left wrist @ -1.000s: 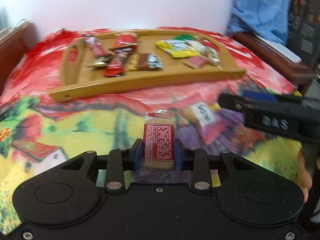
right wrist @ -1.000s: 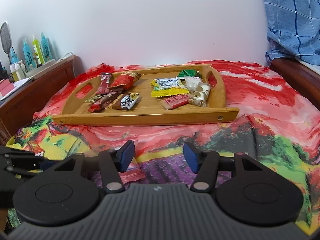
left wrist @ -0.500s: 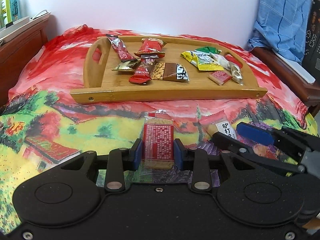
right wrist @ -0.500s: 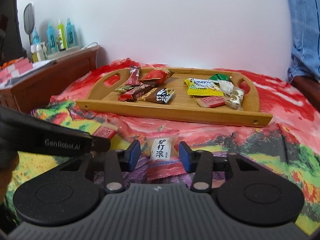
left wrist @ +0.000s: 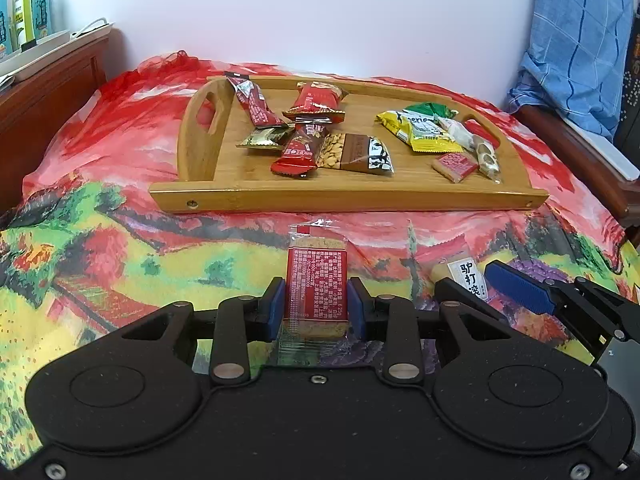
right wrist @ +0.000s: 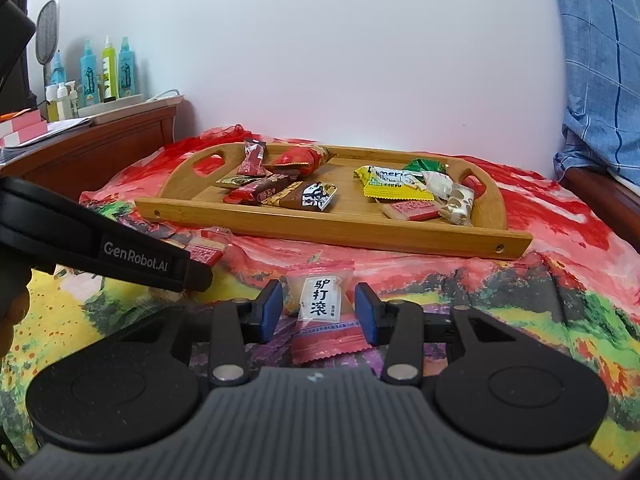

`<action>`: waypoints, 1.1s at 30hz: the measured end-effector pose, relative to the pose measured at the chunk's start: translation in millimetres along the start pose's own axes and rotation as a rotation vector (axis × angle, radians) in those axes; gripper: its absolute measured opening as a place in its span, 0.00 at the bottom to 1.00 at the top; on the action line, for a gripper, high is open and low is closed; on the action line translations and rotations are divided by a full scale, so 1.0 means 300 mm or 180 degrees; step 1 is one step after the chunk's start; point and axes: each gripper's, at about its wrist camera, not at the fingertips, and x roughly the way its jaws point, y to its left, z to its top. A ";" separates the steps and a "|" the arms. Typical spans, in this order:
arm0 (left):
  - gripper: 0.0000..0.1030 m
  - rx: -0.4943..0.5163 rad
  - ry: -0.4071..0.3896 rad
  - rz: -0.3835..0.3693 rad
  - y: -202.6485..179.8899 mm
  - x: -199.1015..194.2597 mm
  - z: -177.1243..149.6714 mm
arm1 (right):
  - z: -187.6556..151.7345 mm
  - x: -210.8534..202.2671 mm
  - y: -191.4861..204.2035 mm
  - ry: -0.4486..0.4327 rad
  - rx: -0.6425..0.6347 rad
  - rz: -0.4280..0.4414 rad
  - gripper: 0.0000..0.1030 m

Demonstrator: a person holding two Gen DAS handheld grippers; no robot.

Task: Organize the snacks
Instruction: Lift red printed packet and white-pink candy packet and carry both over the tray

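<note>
left gripper clamping red cracker pack, right gripper parted around pink candy

The right gripper has moved to straddle the pink packet.

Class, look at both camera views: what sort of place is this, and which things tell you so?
Probably a bedroom at home: a patterned bedspread under the wooden tray, a wooden bedside cabinet holding bottles, and blue checked fabric.

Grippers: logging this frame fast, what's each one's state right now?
Left gripper: closed on the red biscuit packet.
Right gripper: open, fingers either side of the pink candy packet on the bedspread, not clamped.
</note>
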 end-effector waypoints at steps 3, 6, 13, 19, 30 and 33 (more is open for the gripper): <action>0.30 -0.0003 -0.0003 -0.0003 0.001 0.002 -0.002 | -0.001 0.008 -0.002 0.0023 0.0028 0.0005 0.45; 0.30 -0.0013 0.0002 0.0000 0.003 0.004 -0.003 | -0.005 0.020 -0.002 0.0097 0.0042 0.0040 0.44; 0.30 -0.0040 -0.0012 -0.0005 0.009 0.008 -0.001 | -0.012 0.039 0.006 0.0174 0.0033 0.0053 0.39; 0.30 -0.0041 -0.0035 0.0007 0.013 0.003 -0.004 | -0.007 0.032 -0.003 0.0158 0.0066 0.0066 0.37; 0.30 -0.0085 -0.0089 -0.0001 0.022 -0.013 0.016 | 0.010 0.021 -0.008 0.0139 0.0040 0.0058 0.39; 0.30 -0.0089 -0.0089 0.0003 0.022 -0.011 0.021 | 0.003 0.055 -0.009 0.0304 0.0050 0.0074 0.43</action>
